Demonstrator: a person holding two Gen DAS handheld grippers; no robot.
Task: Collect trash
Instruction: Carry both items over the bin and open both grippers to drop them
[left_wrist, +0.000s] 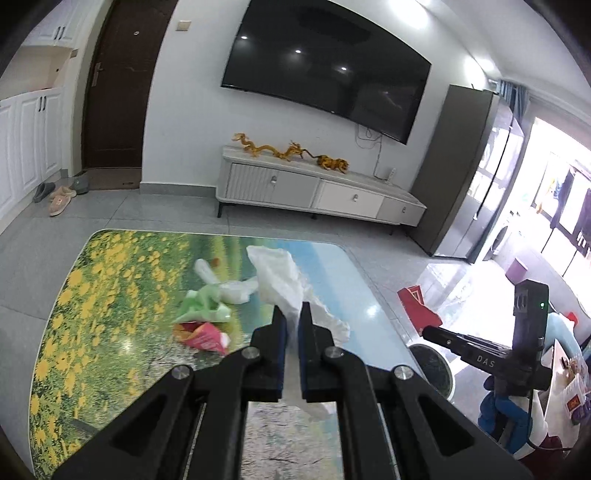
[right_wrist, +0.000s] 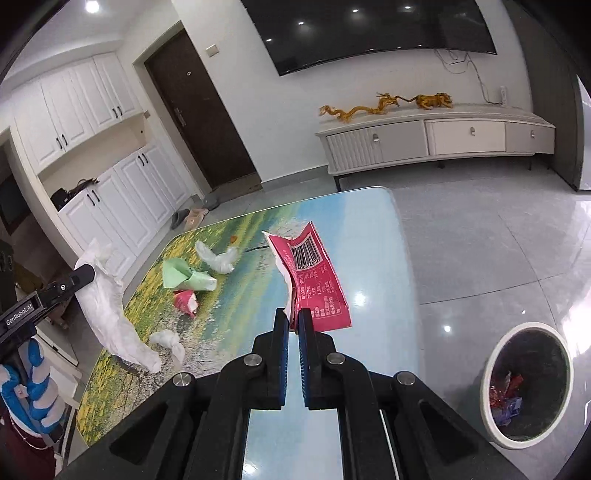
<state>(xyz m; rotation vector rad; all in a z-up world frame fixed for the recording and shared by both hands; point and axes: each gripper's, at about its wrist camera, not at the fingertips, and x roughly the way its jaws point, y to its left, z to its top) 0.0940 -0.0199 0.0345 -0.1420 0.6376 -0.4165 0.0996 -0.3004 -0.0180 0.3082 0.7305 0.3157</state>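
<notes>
My left gripper (left_wrist: 293, 314) is shut on a crumpled white tissue (left_wrist: 280, 277) and holds it above the table (left_wrist: 110, 295). It also shows at the left of the right wrist view, with the tissue (right_wrist: 107, 310) hanging from it. My right gripper (right_wrist: 293, 317) is shut on a pink snack wrapper (right_wrist: 317, 280) with a barcode, held above the table (right_wrist: 388, 258). On the table lie a green wrapper (right_wrist: 184, 277), a small red wrapper (right_wrist: 184, 301), a clear plastic scrap (right_wrist: 218, 258) and a white tissue wad (right_wrist: 168, 339).
A white trash bin (right_wrist: 528, 380) with wrappers inside stands on the floor right of the table. A fan (left_wrist: 432, 365) stands on the floor beside the table. A TV cabinet (right_wrist: 436, 140) lines the far wall.
</notes>
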